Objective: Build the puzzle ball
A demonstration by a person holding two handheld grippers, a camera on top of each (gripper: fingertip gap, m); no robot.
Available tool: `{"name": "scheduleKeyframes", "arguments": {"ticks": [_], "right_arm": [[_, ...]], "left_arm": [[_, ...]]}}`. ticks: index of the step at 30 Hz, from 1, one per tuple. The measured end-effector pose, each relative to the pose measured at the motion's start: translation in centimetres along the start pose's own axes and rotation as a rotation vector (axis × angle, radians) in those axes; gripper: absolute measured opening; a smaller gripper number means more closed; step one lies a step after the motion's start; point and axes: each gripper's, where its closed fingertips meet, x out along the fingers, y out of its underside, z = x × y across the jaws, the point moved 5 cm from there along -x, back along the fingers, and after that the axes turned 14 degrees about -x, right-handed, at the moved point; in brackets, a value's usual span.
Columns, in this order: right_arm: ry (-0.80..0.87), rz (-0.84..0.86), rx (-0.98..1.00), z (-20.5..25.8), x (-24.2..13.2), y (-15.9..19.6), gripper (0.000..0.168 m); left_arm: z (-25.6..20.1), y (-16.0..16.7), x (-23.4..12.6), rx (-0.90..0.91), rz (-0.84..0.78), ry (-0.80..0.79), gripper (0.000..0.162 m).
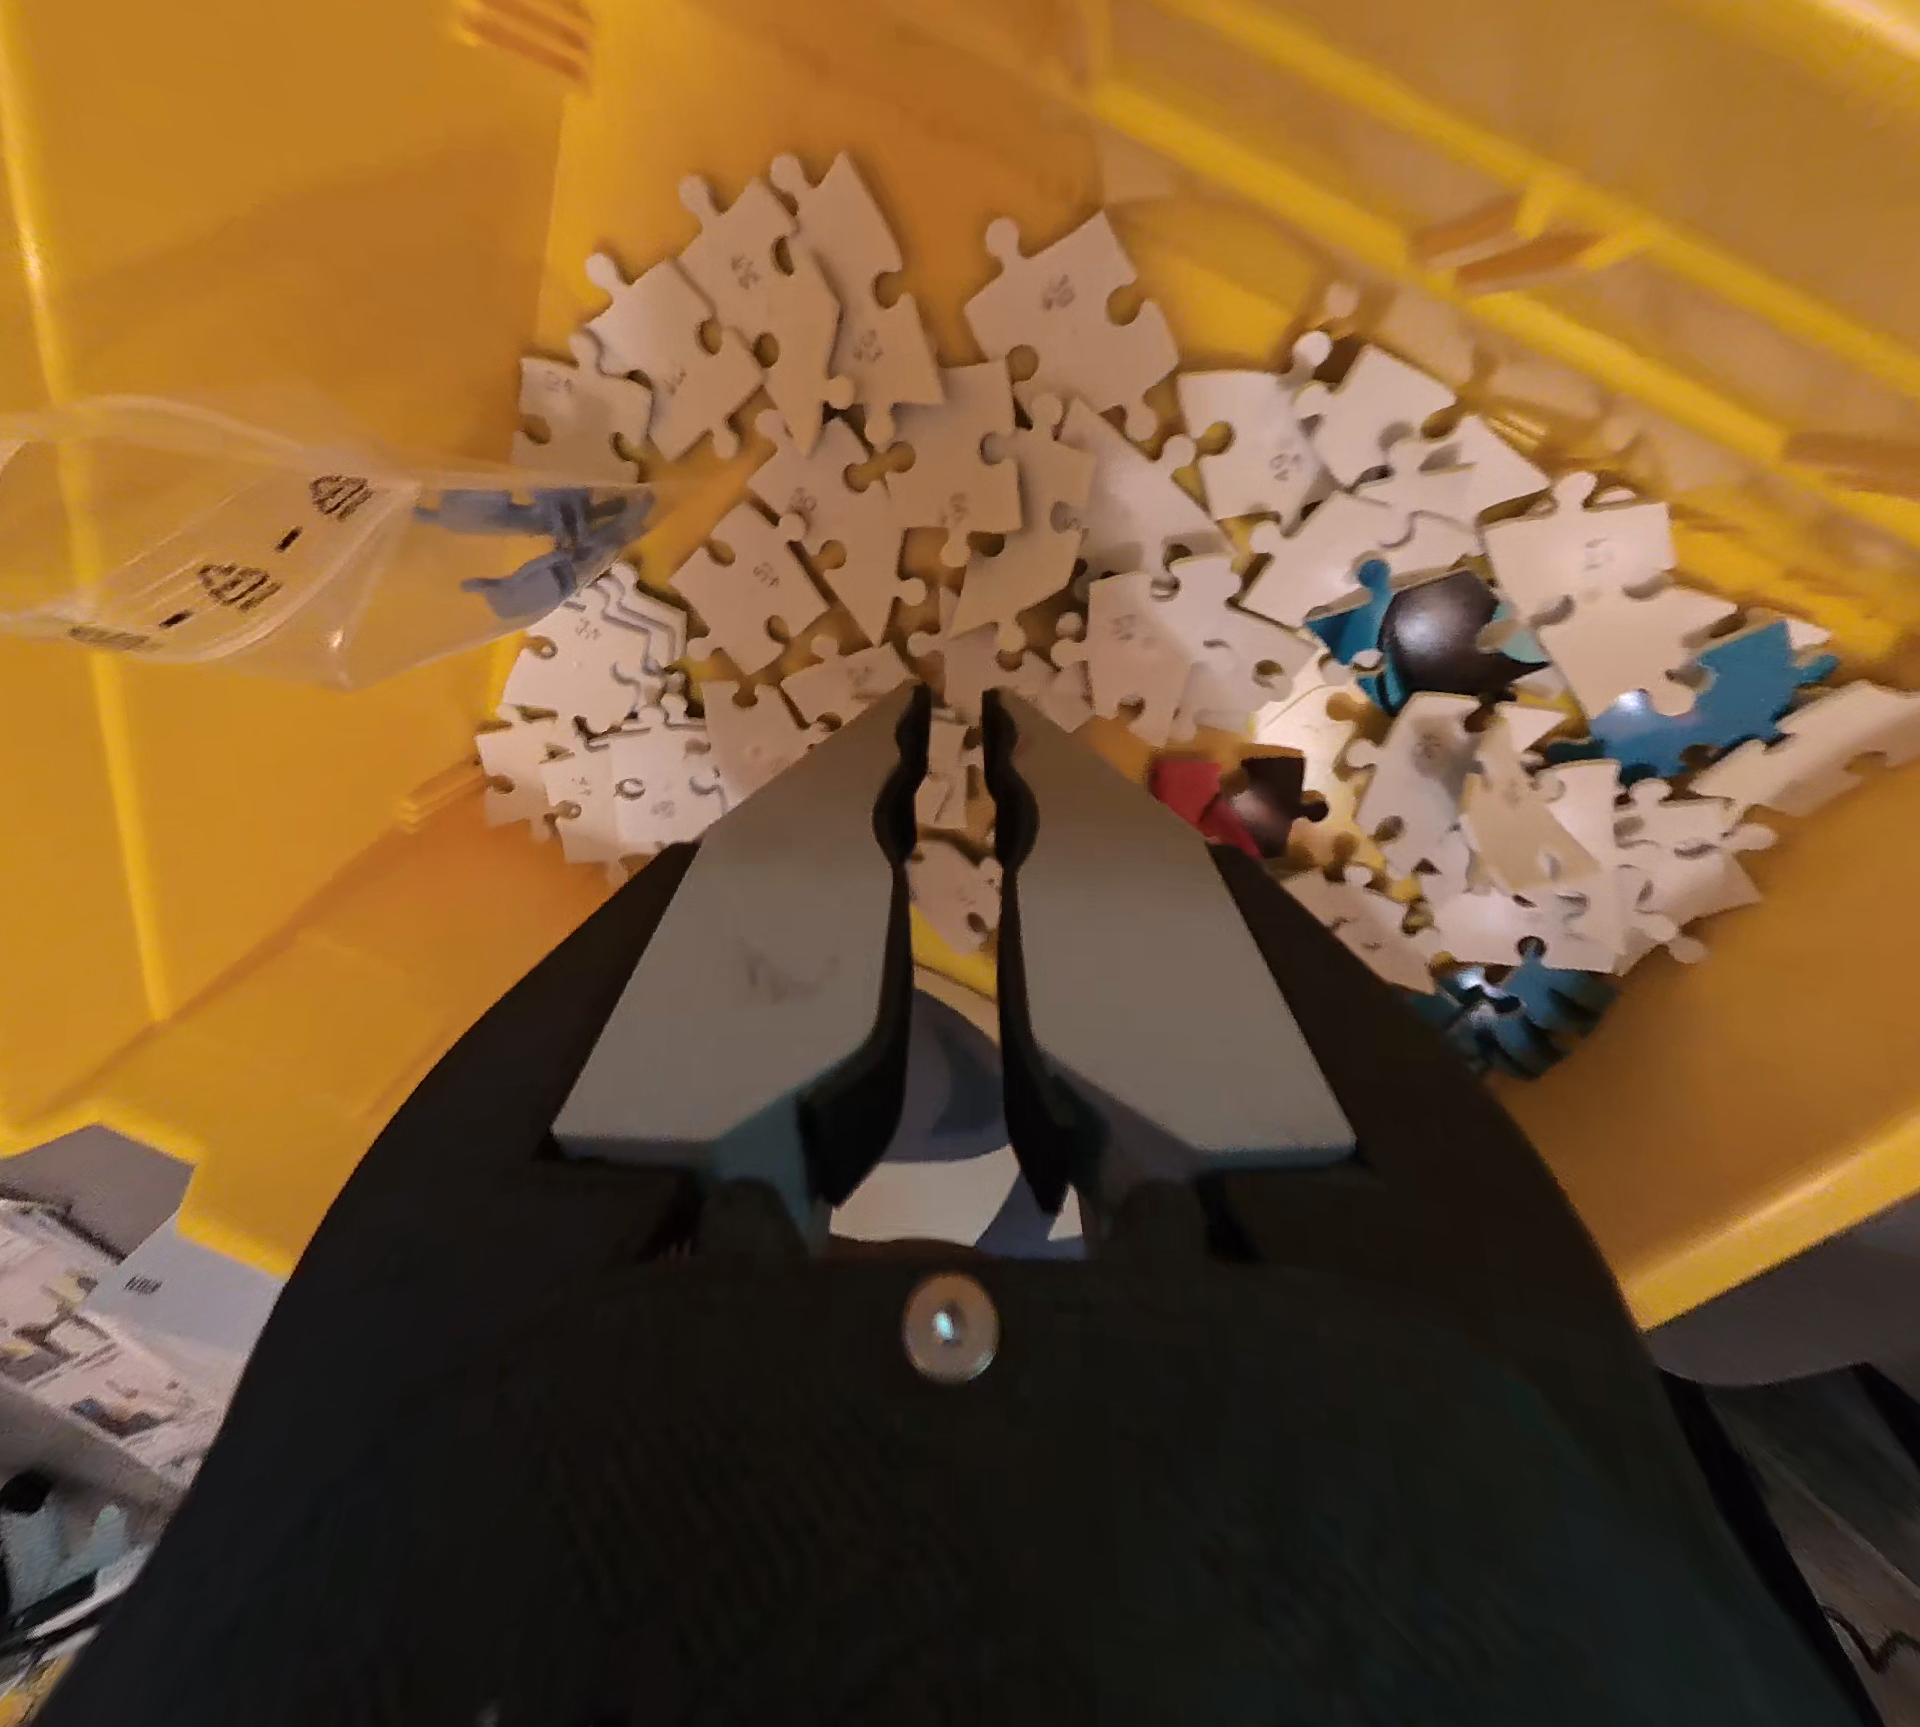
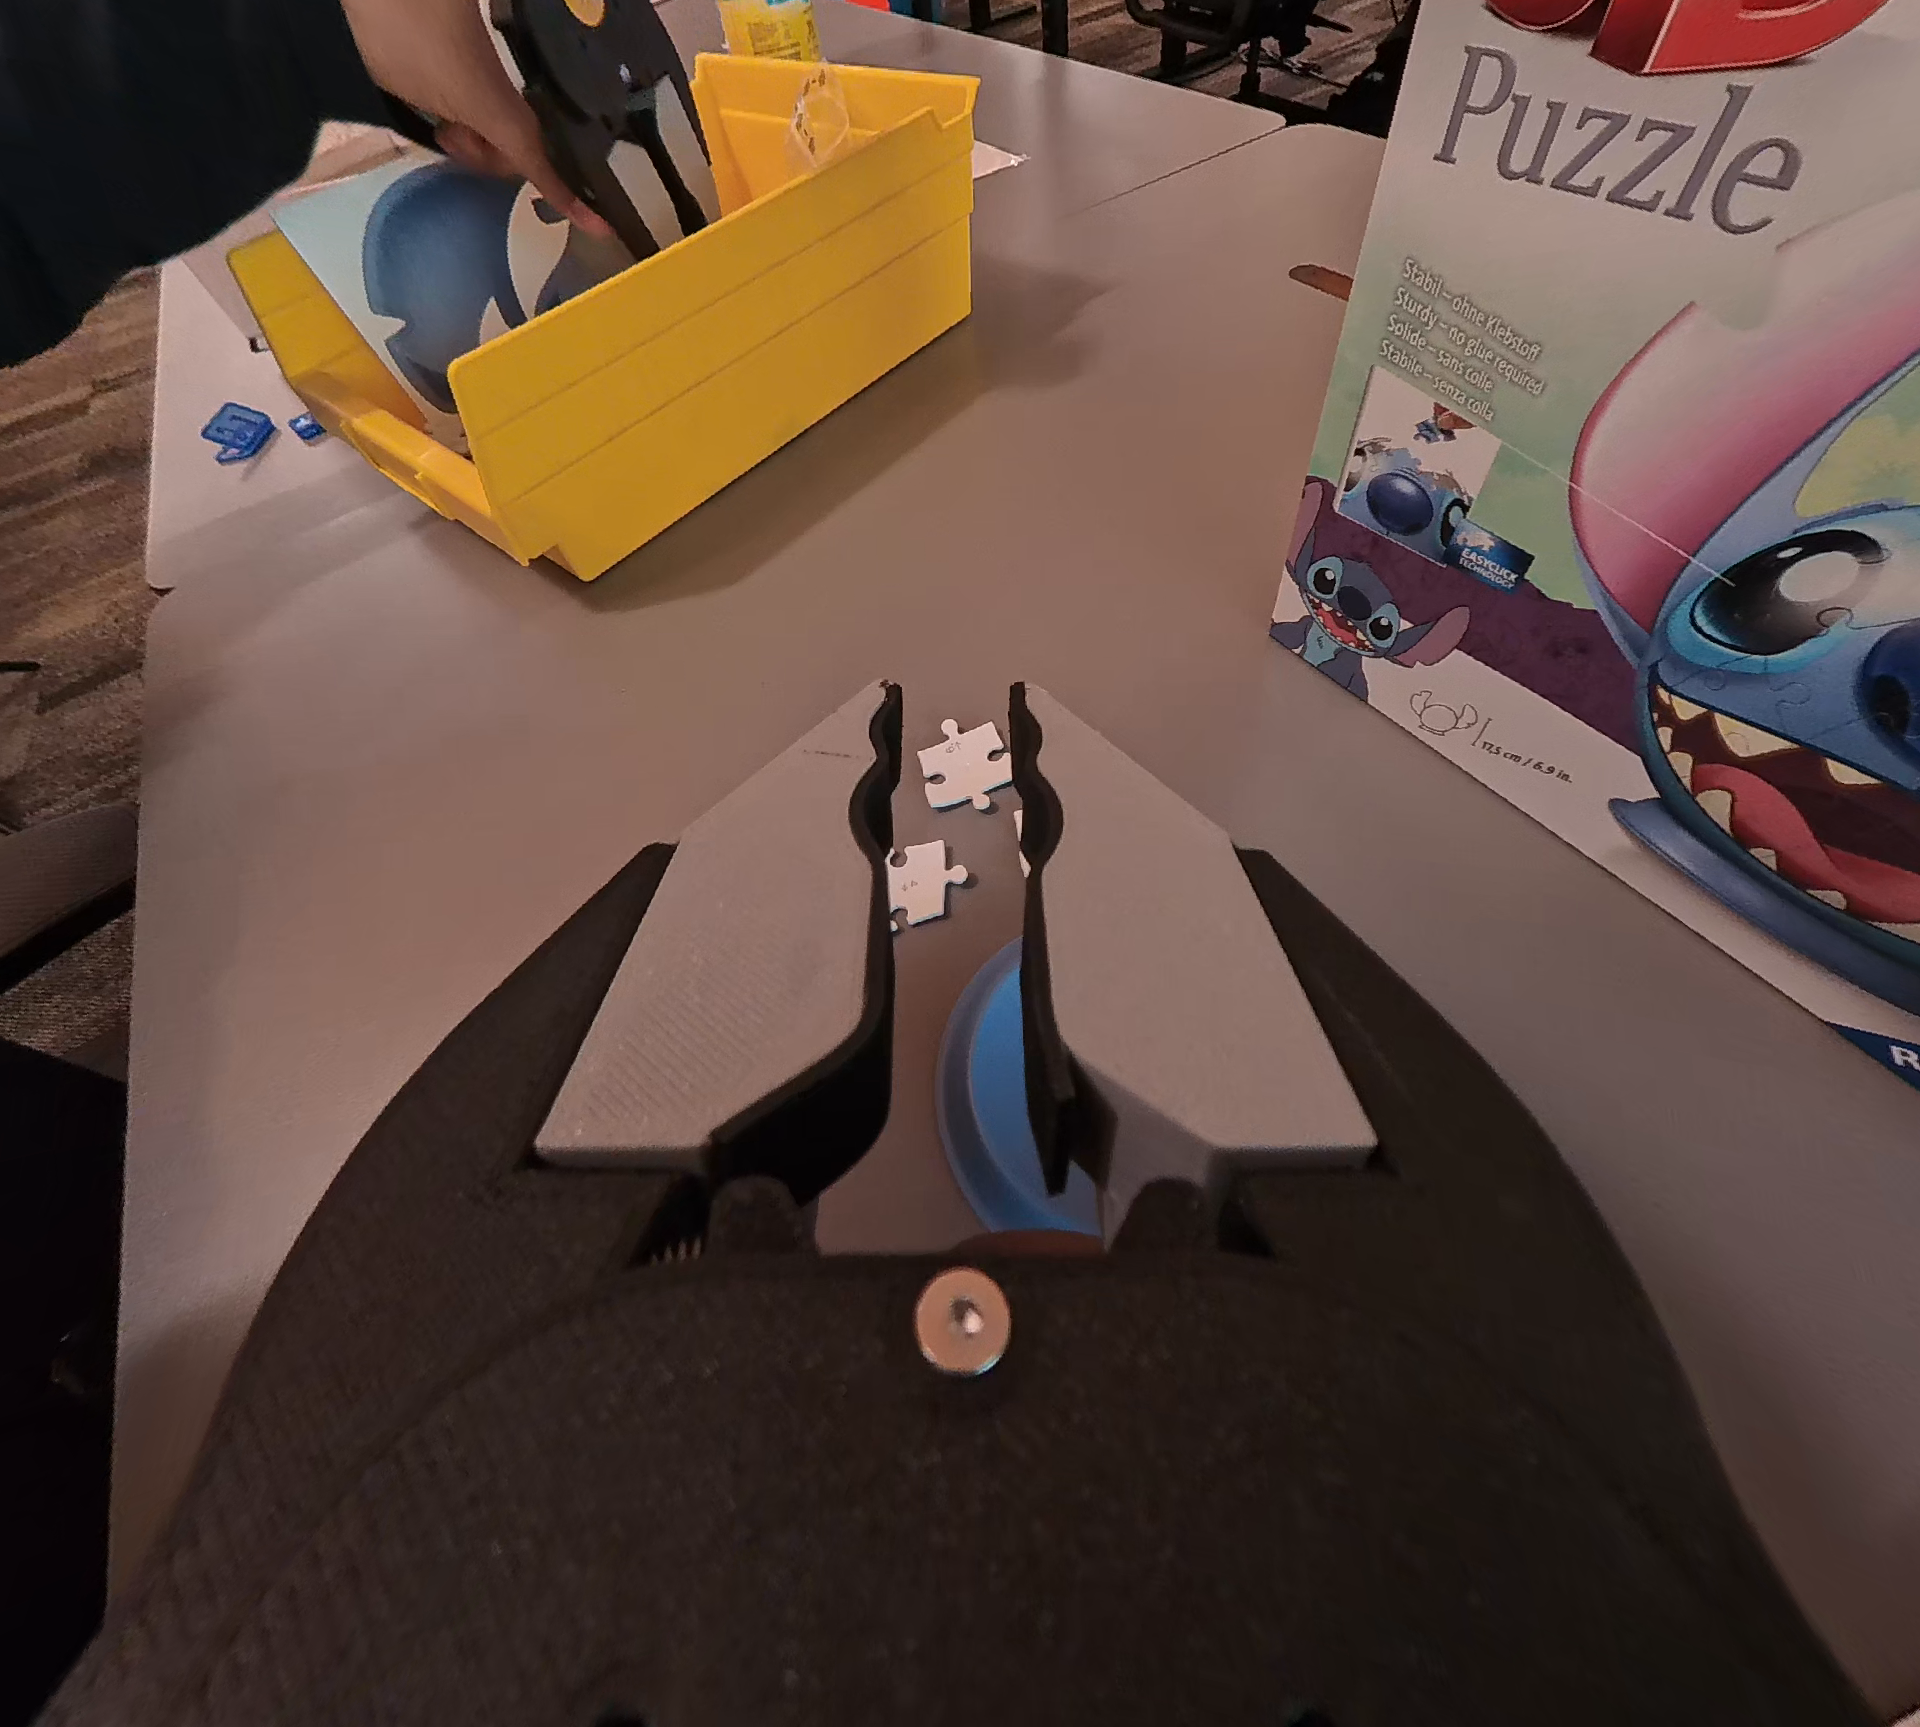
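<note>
Reaching down into the yellow bin (image 1: 260, 243), the left gripper (image 1: 954, 703) has its fingers parted by a narrow gap, tips at the heap of puzzle pieces (image 1: 935, 482); whether they pinch a piece cannot be told. Most pieces lie white side up beyond and to both sides of the fingertips, with a few blue ones (image 1: 1704, 690) off to the right of the fingers and a red one (image 1: 1184, 789) just right of the right finger. A clear plastic bag (image 1: 208, 534) holding small blue parts sits to the left of the fingers.

From the right wrist view, the right gripper (image 2: 954, 695) hovers over the grey table (image 2: 520, 742), fingers apart and holding nothing. Two white puzzle pieces lie on the table between the fingers, one (image 2: 966, 763) near the tips, the other (image 2: 923, 882) closer in beside the left finger. A blue round stand (image 2: 987, 1085) sits between the finger bases. Ahead and left of the fingers stands the bin (image 2: 707, 389), with a hand (image 2: 436, 36) lowering the left gripper (image 2: 665, 223) into it. The puzzle box (image 2: 1558, 327) stands to the right of the fingers
</note>
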Motion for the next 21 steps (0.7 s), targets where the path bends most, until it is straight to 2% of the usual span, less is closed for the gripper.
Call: {"name": "scheduleKeyframes", "arguments": {"ticks": [5,13,18,21], "right_arm": [[-0.003,-0.001,-0.003,0.1,0.0,-0.1,0.017],[0.000,-0.003,0.000,0.1,-0.1,-0.1,0.017],[0.000,-0.001,0.000,0.0,-0.1,-0.1,0.017],[-0.001,-0.001,-0.001,0.1,-0.1,-0.1,0.017]], "left_arm": [[2.1,1.5,0.7,0.013,0.089,-0.161,0.008],[3.9,2.7,2.0,0.004,0.161,-0.266,0.005],[4.2,2.5,1.2,-0.025,0.132,-0.268,0.008],[2.6,1.8,0.6,-0.035,0.062,-0.132,0.010]]}}
